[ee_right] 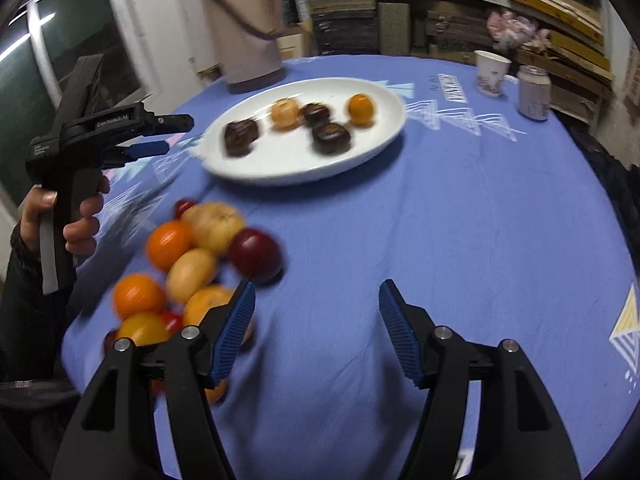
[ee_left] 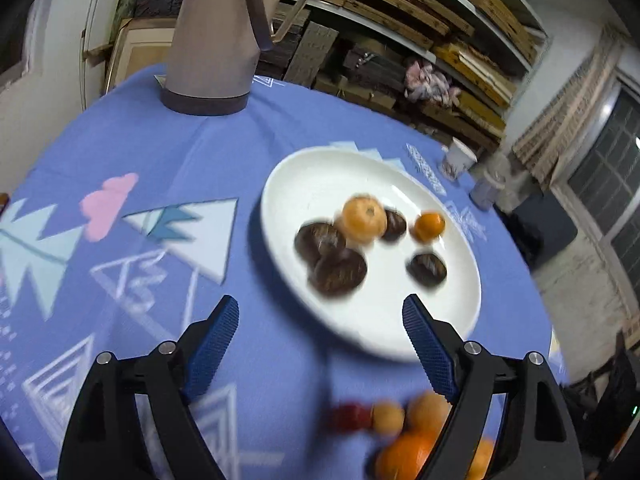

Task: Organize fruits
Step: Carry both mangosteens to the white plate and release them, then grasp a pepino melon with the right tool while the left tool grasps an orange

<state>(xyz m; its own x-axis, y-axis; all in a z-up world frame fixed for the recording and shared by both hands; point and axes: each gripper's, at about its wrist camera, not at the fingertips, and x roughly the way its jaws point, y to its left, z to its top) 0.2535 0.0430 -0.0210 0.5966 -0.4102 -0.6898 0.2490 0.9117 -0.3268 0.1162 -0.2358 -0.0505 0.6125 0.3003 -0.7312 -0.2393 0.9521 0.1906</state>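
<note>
A white plate point(ee_left: 304, 184) on the blue patterned cloth holds several dark brown fruits point(ee_left: 339, 271) and two orange ones point(ee_left: 364, 219). My left gripper point(ee_left: 320, 308) hovers open and empty over the plate's near rim. A loose pile of fruit point(ee_left: 404, 436) lies blurred behind its right finger. In the right wrist view the same plate point(ee_right: 288, 160) sits further back, and the pile of oranges point(ee_right: 168, 244), yellow fruits point(ee_right: 192, 274) and a dark red plum point(ee_right: 255, 255) lies at the left. My right gripper point(ee_right: 316, 292) is open and empty just right of the pile, its left finger overlapping the nearest fruit. A hand holds the left gripper point(ee_right: 176, 134) beside the plate.
A tall beige thermos jug point(ee_left: 212, 40) stands at the back of the round table. A paper cup point(ee_right: 491, 73) and a lidded jar point(ee_right: 534, 92) stand at the far right. Bare blue cloth point(ee_right: 460, 220) spreads right of the pile. Shelves of wooden boards fill the background.
</note>
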